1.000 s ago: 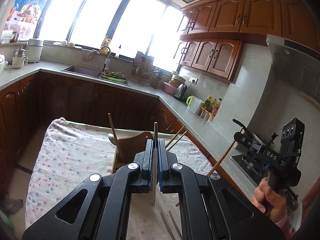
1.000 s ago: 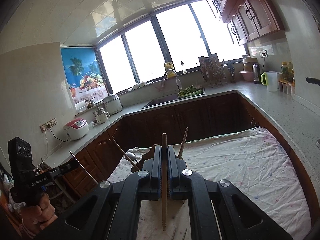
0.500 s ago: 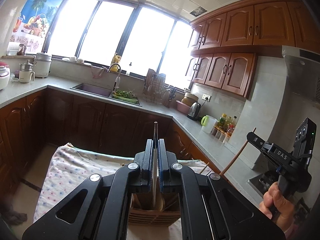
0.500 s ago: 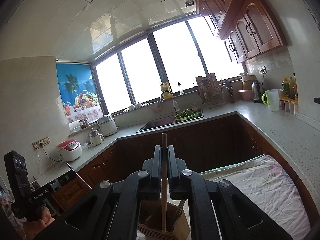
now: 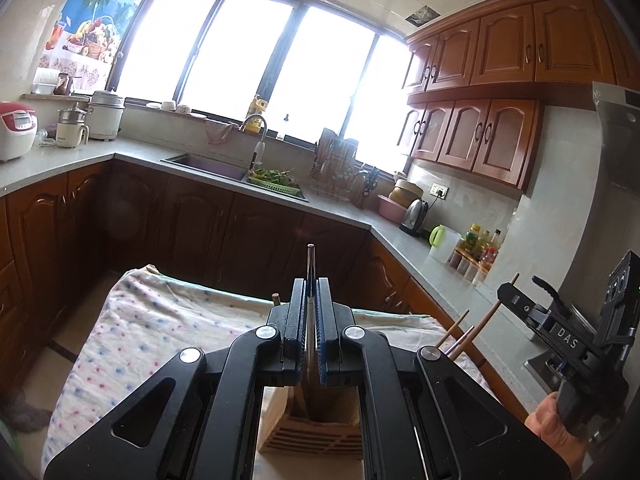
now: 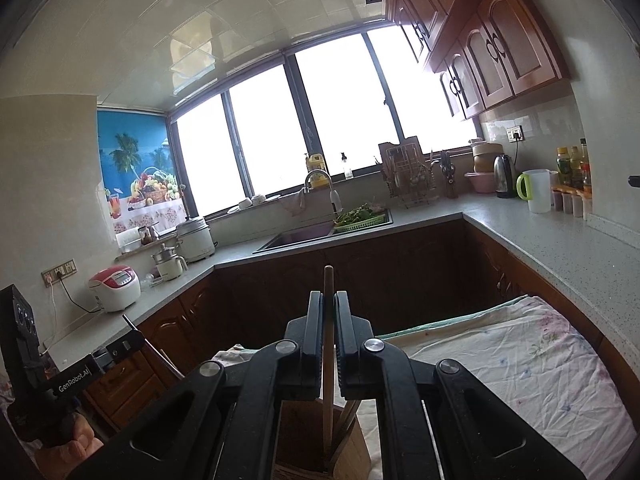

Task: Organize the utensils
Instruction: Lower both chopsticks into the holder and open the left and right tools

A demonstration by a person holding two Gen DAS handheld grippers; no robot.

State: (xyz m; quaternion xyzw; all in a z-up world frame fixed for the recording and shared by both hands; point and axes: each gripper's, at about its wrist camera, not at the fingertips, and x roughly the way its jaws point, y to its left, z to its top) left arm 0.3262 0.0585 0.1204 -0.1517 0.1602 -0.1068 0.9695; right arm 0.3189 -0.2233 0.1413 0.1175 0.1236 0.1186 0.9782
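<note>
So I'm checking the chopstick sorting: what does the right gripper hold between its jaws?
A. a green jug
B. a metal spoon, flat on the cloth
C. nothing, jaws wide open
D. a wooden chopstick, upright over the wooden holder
D: the right gripper is shut on a wooden chopstick, whose lower end dips into the wooden holder.

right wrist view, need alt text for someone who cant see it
The right gripper is shut on an upright wooden chopstick whose lower end dips into a wooden utensil holder on a floral cloth. Beyond are dark kitchen cabinets, a sink and bright windows. The left gripper shows at lower left.
</note>
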